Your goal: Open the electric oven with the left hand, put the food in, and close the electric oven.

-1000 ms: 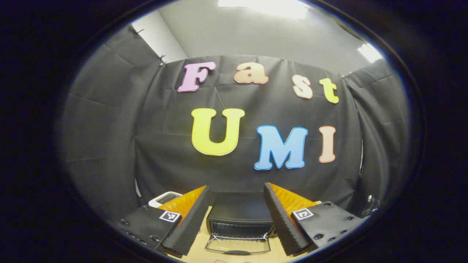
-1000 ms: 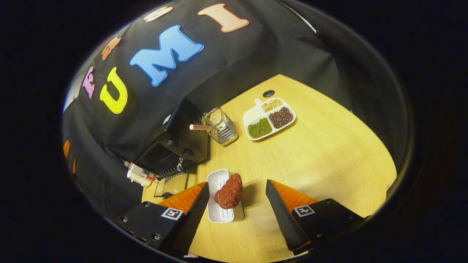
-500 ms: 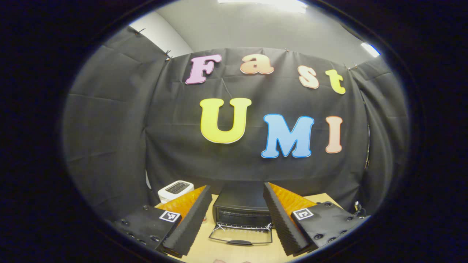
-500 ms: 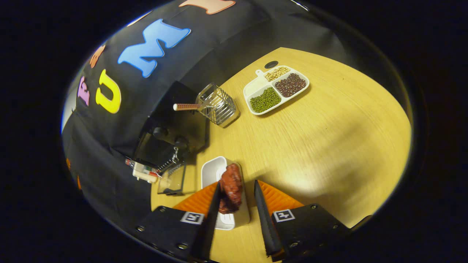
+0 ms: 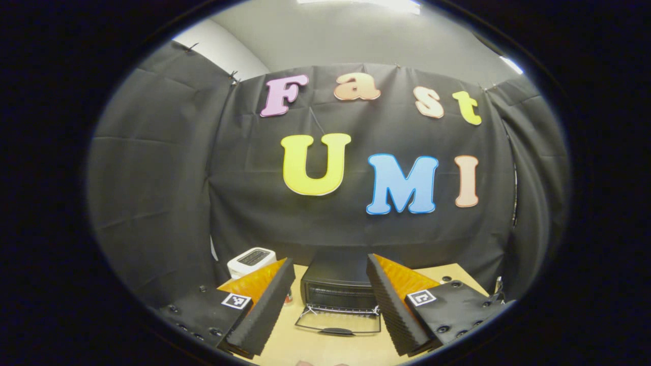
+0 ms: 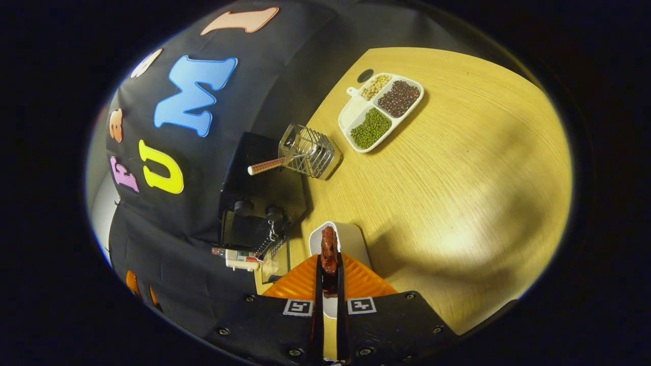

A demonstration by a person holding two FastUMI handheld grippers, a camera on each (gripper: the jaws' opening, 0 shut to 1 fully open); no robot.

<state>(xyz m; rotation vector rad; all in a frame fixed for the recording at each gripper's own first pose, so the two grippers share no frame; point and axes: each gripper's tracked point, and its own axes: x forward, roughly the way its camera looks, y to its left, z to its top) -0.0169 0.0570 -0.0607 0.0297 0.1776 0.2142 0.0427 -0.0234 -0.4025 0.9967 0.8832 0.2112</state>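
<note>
In the left gripper view the black electric oven point(image 5: 338, 286) stands at the back of the wooden table, its glass door point(image 5: 338, 322) folded down flat. My left gripper point(image 5: 328, 305) hangs open in front of it, holding nothing. In the right gripper view my right gripper point(image 6: 329, 277) is shut on a reddish-brown piece of food point(image 6: 329, 248) over a white oblong dish point(image 6: 348, 238). The oven point(image 6: 259, 195) lies to the left of the dish, its open door point(image 6: 277, 256) facing the dish's side.
A wire basket with a striped handle point(image 6: 309, 151) stands by the oven. A white divided tray of beans point(image 6: 381, 108) lies farther back on the table point(image 6: 457, 193). A white appliance point(image 5: 250, 258) sits left of the oven, and a small white-and-red item point(image 6: 236, 256) lies near the door.
My right gripper dropped onto the dish and shut on the food, which is now squeezed narrow between its fingers. The left gripper drew back a little from the open oven.
</note>
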